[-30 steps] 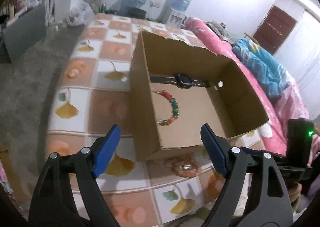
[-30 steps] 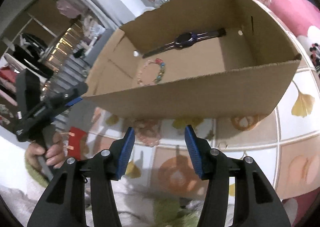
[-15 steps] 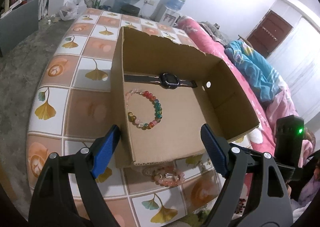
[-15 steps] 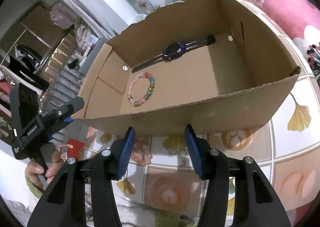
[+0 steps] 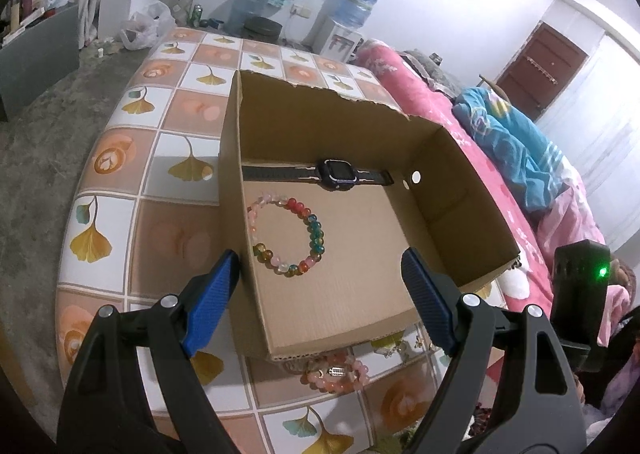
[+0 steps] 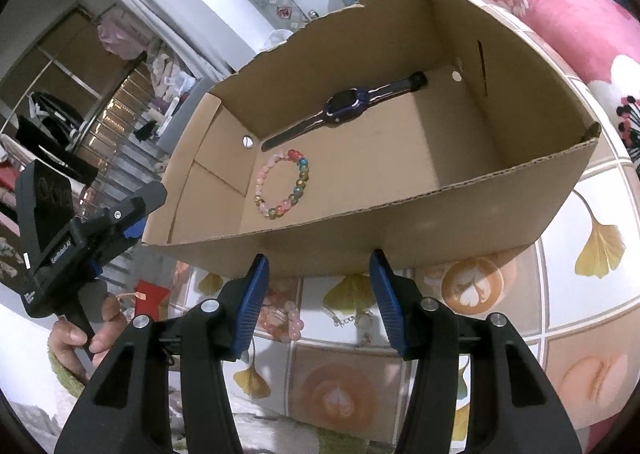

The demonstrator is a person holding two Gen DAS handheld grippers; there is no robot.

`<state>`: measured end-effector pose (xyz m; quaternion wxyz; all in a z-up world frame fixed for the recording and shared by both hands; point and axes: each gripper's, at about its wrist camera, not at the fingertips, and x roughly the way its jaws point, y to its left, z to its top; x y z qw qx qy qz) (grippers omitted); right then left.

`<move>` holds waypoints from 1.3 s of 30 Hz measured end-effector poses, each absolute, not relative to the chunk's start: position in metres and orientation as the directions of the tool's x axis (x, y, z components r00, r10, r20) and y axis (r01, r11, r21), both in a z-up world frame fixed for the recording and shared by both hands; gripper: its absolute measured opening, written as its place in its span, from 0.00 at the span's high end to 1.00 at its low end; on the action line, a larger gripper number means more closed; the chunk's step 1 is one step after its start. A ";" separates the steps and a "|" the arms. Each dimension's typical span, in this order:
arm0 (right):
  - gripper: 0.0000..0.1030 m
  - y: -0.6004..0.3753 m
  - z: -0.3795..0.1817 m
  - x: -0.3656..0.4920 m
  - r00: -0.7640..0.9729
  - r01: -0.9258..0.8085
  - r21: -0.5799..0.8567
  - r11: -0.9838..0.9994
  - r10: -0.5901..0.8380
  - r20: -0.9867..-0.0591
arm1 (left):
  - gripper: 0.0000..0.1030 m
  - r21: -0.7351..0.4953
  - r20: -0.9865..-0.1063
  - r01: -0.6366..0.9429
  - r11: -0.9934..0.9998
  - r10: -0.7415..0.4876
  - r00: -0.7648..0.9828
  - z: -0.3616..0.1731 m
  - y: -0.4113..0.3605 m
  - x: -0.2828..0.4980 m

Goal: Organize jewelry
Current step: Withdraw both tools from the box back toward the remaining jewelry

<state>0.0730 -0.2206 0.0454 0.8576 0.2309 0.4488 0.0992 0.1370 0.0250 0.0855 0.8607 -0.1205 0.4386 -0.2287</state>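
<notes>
An open cardboard box (image 5: 320,126) (image 6: 400,230) stands on the tiled table. Inside lie a dark watch (image 5: 336,174) (image 6: 344,110) along the far wall and a multicoloured bead bracelet (image 5: 286,234) (image 6: 282,184) in front of it. A pink bead bracelet (image 5: 336,372) (image 6: 280,314) lies on the table just outside the box's near wall, beside a small silver chain (image 6: 348,318). My left gripper (image 5: 320,294) (image 6: 140,214) hovers open and empty above the box's near corner. My right gripper (image 6: 320,306) is open and empty above the pink bracelet.
The table (image 5: 168,222) (image 6: 592,374) carries a cloth of orange and white squares with ginkgo leaves, and its edge curves close on the left. A bed with pink covers (image 5: 560,214) runs along its right side. A hand (image 6: 76,338) holds the left tool.
The left gripper has shifted a little, so the box floor and the whole bead bracelet now show. The right view also looks deeper into the box. Both jaws keep their gaps.
</notes>
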 end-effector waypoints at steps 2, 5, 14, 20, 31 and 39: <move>0.50 -0.220 0.046 0.074 0.577 0.038 0.479 0.877 0.372 -0.727 | 0.24 -0.404 -0.700 0.285 0.869 -0.495 0.515 0.086 0.024 0.139; 0.48 -0.220 0.046 0.074 0.577 0.037 0.479 0.877 0.373 -0.727 | 0.24 -0.402 -0.701 0.279 0.872 -0.489 0.520 0.086 0.023 0.142; 0.46 -0.216 0.046 0.075 0.580 0.045 0.482 0.875 0.370 -0.726 | 0.24 -0.394 -0.703 0.274 0.877 -0.480 0.525 0.086 0.022 0.148; 0.40 -0.214 0.045 0.073 0.582 0.043 0.479 0.877 0.368 -0.726 | 0.24 -0.380 -0.699 0.271 0.885 -0.466 0.543 0.088 0.023 0.152; 0.26 -0.211 0.044 0.044 0.603 0.052 0.395 0.917 0.286 -0.745 | 0.22 -0.277 -0.652 0.257 0.926 -0.377 0.657 0.114 0.047 0.122; 0.08 -0.194 0.064 0.022 0.693 0.057 0.210 0.976 0.112 -0.712 | 0.22 -0.248 -0.628 0.286 0.925 -0.379 0.680 0.123 0.061 0.087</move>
